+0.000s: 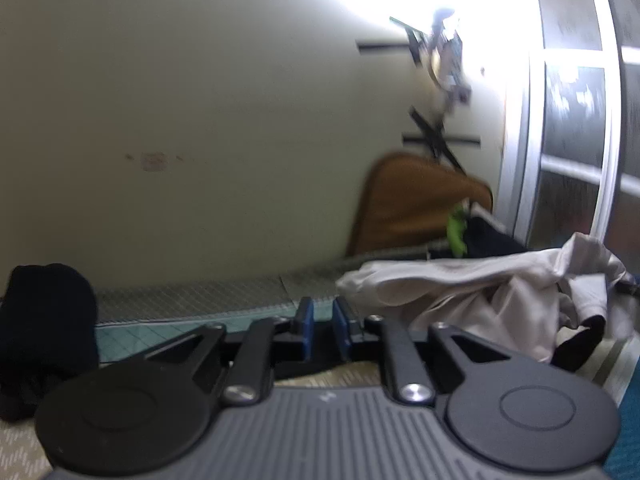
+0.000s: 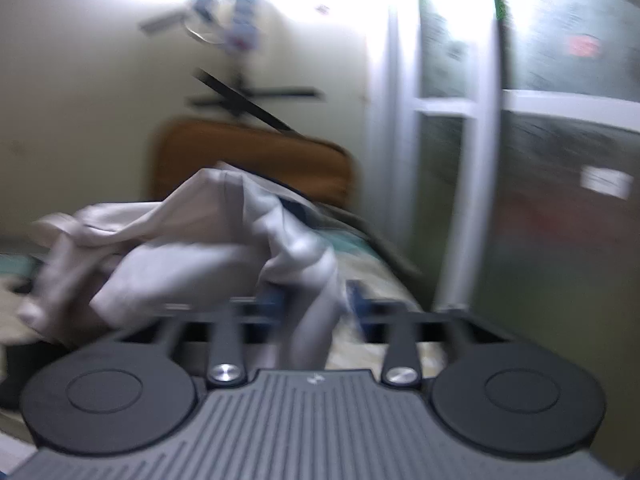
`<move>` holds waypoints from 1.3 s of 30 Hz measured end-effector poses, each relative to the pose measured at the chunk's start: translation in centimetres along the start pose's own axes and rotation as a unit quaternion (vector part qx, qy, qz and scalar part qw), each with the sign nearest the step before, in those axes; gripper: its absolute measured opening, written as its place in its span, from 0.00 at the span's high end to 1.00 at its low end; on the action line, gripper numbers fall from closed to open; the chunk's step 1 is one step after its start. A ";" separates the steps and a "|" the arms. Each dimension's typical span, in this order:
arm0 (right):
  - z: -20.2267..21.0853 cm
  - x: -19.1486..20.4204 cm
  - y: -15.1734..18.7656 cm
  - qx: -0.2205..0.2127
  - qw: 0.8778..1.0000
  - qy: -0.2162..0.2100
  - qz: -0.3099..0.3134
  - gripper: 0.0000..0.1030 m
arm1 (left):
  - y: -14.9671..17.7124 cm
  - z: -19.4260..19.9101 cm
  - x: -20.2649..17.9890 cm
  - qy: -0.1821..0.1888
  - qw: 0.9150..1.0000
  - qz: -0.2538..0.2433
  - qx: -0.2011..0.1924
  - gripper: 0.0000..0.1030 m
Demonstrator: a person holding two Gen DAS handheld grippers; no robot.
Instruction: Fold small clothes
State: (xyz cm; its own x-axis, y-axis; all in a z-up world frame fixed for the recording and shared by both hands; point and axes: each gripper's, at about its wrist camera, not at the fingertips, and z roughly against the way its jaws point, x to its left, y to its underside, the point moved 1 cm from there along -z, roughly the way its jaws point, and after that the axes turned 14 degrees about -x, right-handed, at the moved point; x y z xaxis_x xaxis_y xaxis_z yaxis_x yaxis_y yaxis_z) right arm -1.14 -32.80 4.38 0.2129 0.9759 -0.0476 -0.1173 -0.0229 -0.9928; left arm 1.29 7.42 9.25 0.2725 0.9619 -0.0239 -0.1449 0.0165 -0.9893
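The left tongs [image 1: 322,326] stand with a narrow gap between their blue pads, nothing between them. A crumpled white garment [image 1: 480,292] lies just to their right on the surface [image 1: 132,338], and a black bundle of cloth [image 1: 44,332] sits to their left. In the blurred right wrist view, the right tongs [image 2: 314,300] are spread apart, with a fold of the white garment [image 2: 192,248] hanging between the pads; whether a pad touches it I cannot tell. A brown cushion [image 2: 248,160] stands beyond.
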 end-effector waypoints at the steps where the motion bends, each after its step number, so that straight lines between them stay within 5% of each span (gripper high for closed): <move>1: 0.4 -0.3 0.3 -0.012 1.000 0.010 0.005 0.38 | 0.3 -0.6 -0.3 0.002 1.000 -0.005 0.009 0.84; 6: 1.6 0.5 -1.6 -0.079 0.994 -0.067 0.022 0.38 | 0.9 -2.6 -2.2 0.006 0.999 -0.045 0.022 0.74; 12: -0.6 7.1 -1.4 -0.072 0.970 -0.164 0.167 0.40 | 2.2 -5.0 -3.8 0.001 0.989 -0.147 0.021 0.66; 15: -2.4 8.4 0.2 -0.055 0.957 -0.160 0.236 0.40 | 3.6 -6.8 -4.6 -0.003 0.975 -0.222 0.021 0.64; 21: -4.9 9.1 1.0 -0.029 0.948 -0.170 0.266 0.41 | 6.0 -10.2 -5.1 0.017 0.948 -0.314 0.040 0.63; 33: -7.6 10.0 0.7 -0.039 0.949 -0.166 0.266 0.42 | 5.3 -14.7 -7.7 0.072 0.931 -0.357 0.009 0.54; 35: -8.0 10.0 1.1 -0.036 0.946 -0.168 0.274 0.45 | 5.6 -15.3 -7.8 0.073 0.930 -0.360 0.009 0.54; 36: -8.1 9.9 1.3 -0.035 0.946 -0.169 0.274 0.51 | 5.6 -15.6 -7.8 0.074 0.931 -0.357 0.010 0.55; 37: -8.2 9.8 1.3 -0.034 0.947 -0.172 0.271 0.68 | 5.5 -15.7 -7.8 0.077 0.933 -0.352 0.012 0.58; 39: -8.4 9.6 1.1 -0.027 0.949 -0.176 0.259 0.92 | 5.3 -15.8 -7.9 0.086 0.937 -0.337 0.017 0.96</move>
State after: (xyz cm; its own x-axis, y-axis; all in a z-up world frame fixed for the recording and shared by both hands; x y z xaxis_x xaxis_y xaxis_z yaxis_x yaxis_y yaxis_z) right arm 8.96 -25.24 1.95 -0.1992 0.8424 -0.5008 -0.0664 -0.5214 -0.8507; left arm 13.39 -4.35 1.88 0.4620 0.6715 0.5794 0.0863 0.6161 -0.7829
